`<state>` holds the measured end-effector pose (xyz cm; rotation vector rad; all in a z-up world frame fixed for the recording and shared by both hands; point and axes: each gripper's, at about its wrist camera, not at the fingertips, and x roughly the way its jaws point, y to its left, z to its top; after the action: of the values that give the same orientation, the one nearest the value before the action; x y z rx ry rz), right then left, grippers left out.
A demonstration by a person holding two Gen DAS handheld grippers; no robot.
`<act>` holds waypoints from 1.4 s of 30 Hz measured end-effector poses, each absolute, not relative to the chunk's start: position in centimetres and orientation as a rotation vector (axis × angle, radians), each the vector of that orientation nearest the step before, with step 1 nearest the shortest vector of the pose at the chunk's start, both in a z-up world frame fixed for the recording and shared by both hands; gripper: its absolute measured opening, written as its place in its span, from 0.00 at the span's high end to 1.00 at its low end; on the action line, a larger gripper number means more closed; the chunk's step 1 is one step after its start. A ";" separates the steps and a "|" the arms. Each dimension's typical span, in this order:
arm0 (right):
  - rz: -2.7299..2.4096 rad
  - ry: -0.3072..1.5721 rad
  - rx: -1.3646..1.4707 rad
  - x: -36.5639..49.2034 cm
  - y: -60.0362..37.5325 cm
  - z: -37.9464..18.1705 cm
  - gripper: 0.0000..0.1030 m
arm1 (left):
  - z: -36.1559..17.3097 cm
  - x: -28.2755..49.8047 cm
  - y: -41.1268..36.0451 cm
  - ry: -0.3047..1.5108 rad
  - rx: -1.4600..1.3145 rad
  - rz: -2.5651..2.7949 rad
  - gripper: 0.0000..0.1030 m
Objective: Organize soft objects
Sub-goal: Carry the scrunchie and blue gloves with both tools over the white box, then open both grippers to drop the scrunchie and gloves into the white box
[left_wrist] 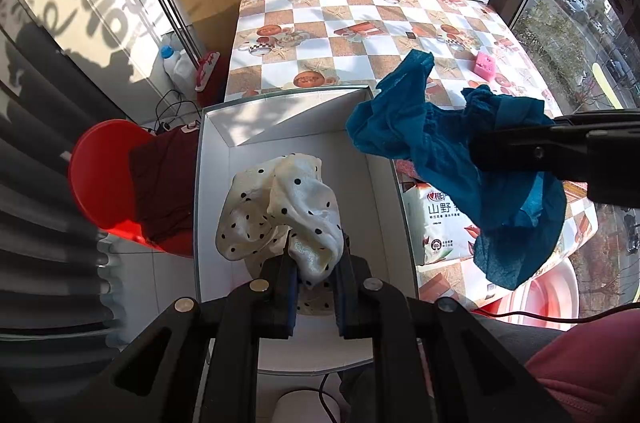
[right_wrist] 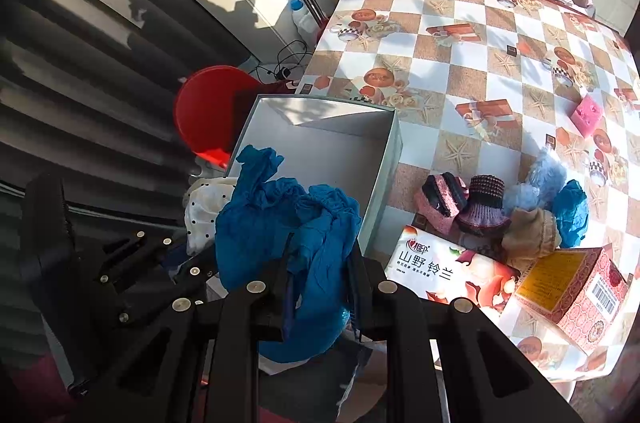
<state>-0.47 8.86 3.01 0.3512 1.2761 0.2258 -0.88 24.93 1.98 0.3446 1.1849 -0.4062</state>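
My left gripper (left_wrist: 316,263) is shut on a white polka-dot cloth (left_wrist: 280,215) and holds it over the open white box (left_wrist: 212,183). My right gripper (right_wrist: 320,263) is shut on a blue sheer cloth (right_wrist: 288,223), which hangs above the box's right edge in the left wrist view (left_wrist: 440,139). The box (right_wrist: 384,167) stands at the table's near left corner. A pile of soft items lies on the table: pink-and-black socks (right_wrist: 440,199), a purple knit piece (right_wrist: 484,203), a fluffy blue piece (right_wrist: 536,183), a tan piece (right_wrist: 532,231) and another blue cloth (right_wrist: 574,211).
A tissue pack (right_wrist: 444,275) and a pink carton (right_wrist: 576,287) lie at the table's near edge. A small pink block (right_wrist: 586,117) sits further back. A red stool (left_wrist: 100,175) with a dark red cloth (left_wrist: 164,183) stands left of the box.
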 end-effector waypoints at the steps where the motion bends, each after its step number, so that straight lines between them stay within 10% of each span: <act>1: 0.225 1.275 0.349 -0.5 8.9 3.0 0.79 | 2.0 -0.9 24.9 1.183 0.344 -0.407 0.85; 42: 0.224 1.312 0.301 2.3 10.3 1.8 0.79 | -0.2 2.3 28.1 1.254 0.252 -0.319 0.85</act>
<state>2.32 10.26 1.82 0.3013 1.3125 0.2239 2.27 28.10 -0.19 0.2522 1.2545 -0.3190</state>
